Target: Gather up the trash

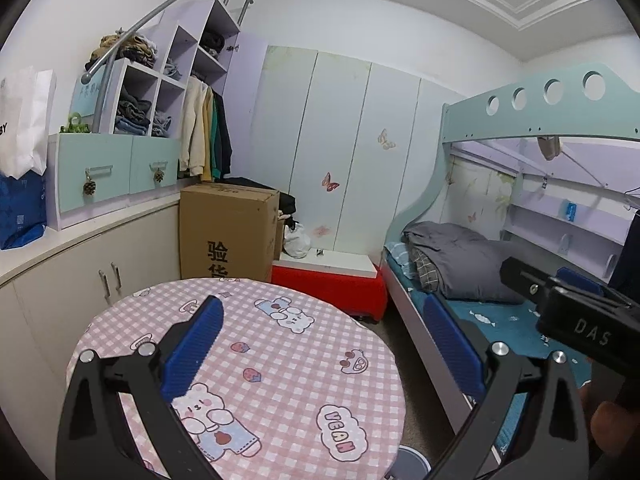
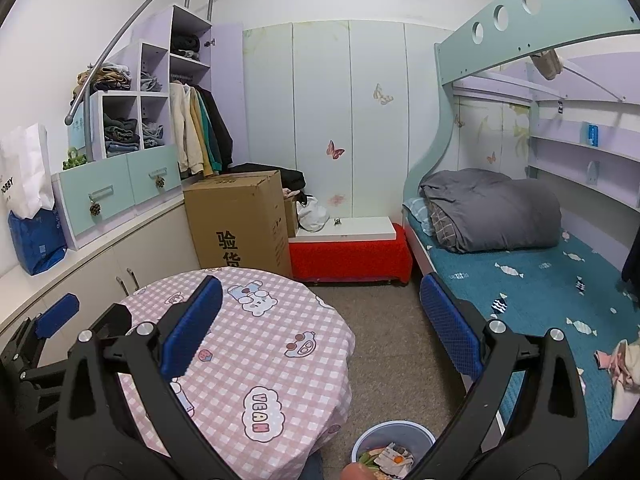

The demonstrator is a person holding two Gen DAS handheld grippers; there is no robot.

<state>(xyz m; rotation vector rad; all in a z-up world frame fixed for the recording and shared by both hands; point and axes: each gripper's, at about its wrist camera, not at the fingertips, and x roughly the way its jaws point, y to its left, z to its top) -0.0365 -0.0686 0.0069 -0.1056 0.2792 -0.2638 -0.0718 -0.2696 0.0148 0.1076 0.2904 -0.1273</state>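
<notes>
A: Above the round table (image 1: 280, 360), under its pink checked cloth with cartoon bears, the left gripper (image 1: 324, 344) hung with its blue pads spread wide, nothing between them.

B: And the right gripper (image 2: 320, 326)?

A: Likewise spread to full width and empty, its fingers framing the table edge and the brown floor (image 2: 392, 344). In the left wrist view its black body crossed in at 3 o'clock, over the lower bunk.

B: Where was the trash?

A: In the trash bin (image 2: 394, 432), a pale round bucket on the floor at 6 o'clock in the right wrist view, just beside the table's edge. Crumpled paper and green scraps (image 2: 390, 456) lay inside. The left wrist view caught only its rim at 6 o'clock.

B: The rest of the room?

A: A cardboard box (image 2: 240, 224) stood at 11 o'clock beyond the table, a red bench (image 2: 352, 256) at 12 o'clock against the butterfly-stickered wardrobe. A grey duvet (image 2: 492, 208) sat rolled on the teal bunk mattress at 2 o'clock, and a heap of pale cloth (image 2: 624, 372) lay on the mattress at 4 o'clock.
</notes>
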